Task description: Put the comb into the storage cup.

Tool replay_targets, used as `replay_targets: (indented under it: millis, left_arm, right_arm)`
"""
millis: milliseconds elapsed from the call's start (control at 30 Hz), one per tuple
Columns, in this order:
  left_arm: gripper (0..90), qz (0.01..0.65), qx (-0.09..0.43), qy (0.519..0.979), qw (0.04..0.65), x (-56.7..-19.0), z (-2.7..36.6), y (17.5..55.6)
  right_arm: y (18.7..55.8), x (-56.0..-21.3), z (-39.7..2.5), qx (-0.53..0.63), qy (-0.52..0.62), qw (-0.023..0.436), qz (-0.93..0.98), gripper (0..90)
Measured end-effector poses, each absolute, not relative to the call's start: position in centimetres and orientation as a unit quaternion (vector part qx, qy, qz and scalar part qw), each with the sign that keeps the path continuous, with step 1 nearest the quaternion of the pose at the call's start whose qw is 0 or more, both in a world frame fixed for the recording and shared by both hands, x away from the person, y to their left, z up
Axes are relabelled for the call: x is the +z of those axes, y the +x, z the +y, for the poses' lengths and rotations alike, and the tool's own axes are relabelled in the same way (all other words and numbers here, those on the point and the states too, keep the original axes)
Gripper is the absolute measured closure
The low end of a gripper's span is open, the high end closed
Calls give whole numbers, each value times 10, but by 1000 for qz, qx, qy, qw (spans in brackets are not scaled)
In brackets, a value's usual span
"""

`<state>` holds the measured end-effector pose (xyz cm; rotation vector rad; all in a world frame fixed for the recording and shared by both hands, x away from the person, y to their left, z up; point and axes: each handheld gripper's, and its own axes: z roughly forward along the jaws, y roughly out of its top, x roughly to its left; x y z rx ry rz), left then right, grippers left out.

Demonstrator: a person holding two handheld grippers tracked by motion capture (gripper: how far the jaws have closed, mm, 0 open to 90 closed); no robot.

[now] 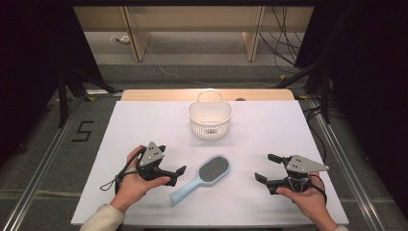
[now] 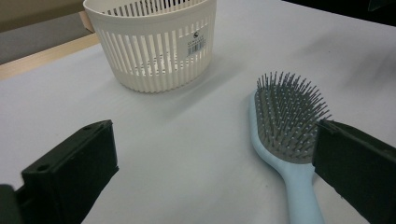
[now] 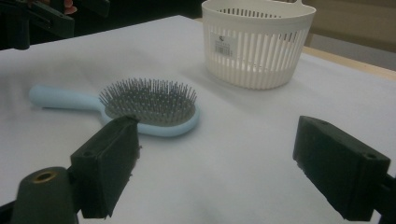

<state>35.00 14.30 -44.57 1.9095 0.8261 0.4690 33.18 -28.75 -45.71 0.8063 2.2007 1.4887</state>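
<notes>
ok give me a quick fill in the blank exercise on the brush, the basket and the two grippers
1. The hairbrush lies on the table with its bristles facing ____.
2. The handle of the hairbrush is light ____.
3. The white basket stands ____ from the person than the hairbrush does.
4. Both the left gripper and the right gripper have their jaws ____.

Missing words: up; blue; farther; open
</notes>
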Motion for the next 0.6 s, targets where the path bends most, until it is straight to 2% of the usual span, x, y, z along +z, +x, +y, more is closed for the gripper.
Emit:
replay_targets:
  millis: [400, 600]
  left_arm:
    - [0, 314, 147, 841, 415, -443, 114, 353]
    - [8, 277, 109, 892, 341, -447, 94, 354]
  right_arm:
    - [331, -458, -289, 527, 292, 181, 777, 156]
    - [332, -458, -289, 526, 293, 181, 778, 156]
